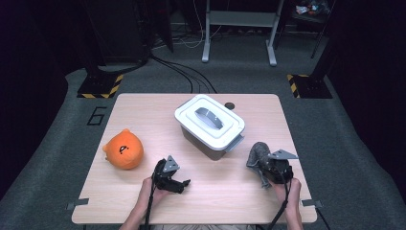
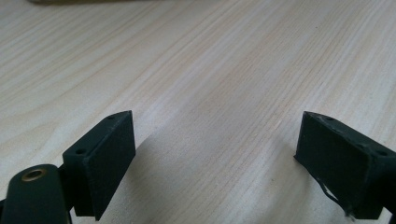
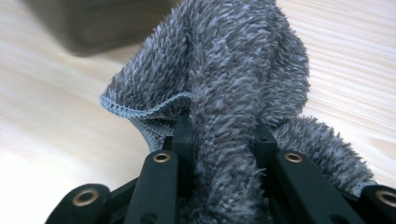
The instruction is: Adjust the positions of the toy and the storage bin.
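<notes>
A fluffy grey cloth hangs bunched from my right gripper at the table's right side, just right of the box. In the right gripper view the jaws are shut on a thick fold of the cloth, which rises and drapes over them. My left gripper rests low near the front edge, left of centre. Its jaws stand wide open over bare wood, with the fingertips apart and nothing between them.
A white lidded box with a grey handle sits at the table's centre back. An orange round plush lies at the left. A small dark knob sits behind the box. Bare wooden tabletop lies between my two hands.
</notes>
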A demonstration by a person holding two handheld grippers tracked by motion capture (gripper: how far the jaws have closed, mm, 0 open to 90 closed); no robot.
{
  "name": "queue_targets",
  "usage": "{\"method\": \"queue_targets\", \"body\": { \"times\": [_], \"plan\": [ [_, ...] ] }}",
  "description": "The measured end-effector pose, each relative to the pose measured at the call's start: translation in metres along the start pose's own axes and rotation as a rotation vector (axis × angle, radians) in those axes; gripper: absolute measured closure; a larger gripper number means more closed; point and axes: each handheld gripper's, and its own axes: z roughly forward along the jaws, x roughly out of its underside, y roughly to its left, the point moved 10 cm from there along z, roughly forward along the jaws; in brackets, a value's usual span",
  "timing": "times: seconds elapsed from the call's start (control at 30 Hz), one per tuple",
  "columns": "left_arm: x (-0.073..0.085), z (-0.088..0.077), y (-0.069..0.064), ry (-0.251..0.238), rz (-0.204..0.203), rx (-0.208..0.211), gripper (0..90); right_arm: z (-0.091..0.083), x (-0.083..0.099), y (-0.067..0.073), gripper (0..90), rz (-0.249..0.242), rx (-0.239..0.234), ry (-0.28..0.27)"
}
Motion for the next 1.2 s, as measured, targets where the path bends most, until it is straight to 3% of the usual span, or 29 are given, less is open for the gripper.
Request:
{"method": "queue_targets", "body": {
  "times": [0.27,0.5,0.63,0.8,1.1,1.13,1.2],
  "plan": [
    [0.0,0.0,0.001,-0.006,-0.009,-0.012,11.6,-0.006,0.006,0.057,70.1,-0.078,-0.122,0.007],
    [0.0,0.0,0.001,-0.005,-0.008,-0.013,11.6,-0.004,0.015,0.096,69.8,-0.143,-0.189,0.033],
    [0.0,0.0,0.001,-0.006,-0.008,-0.012,11.6,-0.003,0.021,0.115,69.6,-0.154,-0.23,0.045],
    [0.0,0.0,0.001,-0.006,-0.009,-0.012,11.6,-0.002,0.026,0.129,69.2,-0.171,-0.26,0.057],
    [0.0,0.0,0.001,-0.005,-0.008,-0.013,11.6,0.005,0.042,0.137,67.4,-0.201,-0.298,0.076],
    [0.0,0.0,0.001,-0.006,-0.008,-0.012,11.6,0.005,0.042,0.138,64.0,-0.182,-0.296,0.072],
    [0.0,0.0,0.001,-0.006,-0.008,-0.012,11.7,0.004,0.041,0.138,45.8,-0.195,-0.316,0.075]
  ]
}}
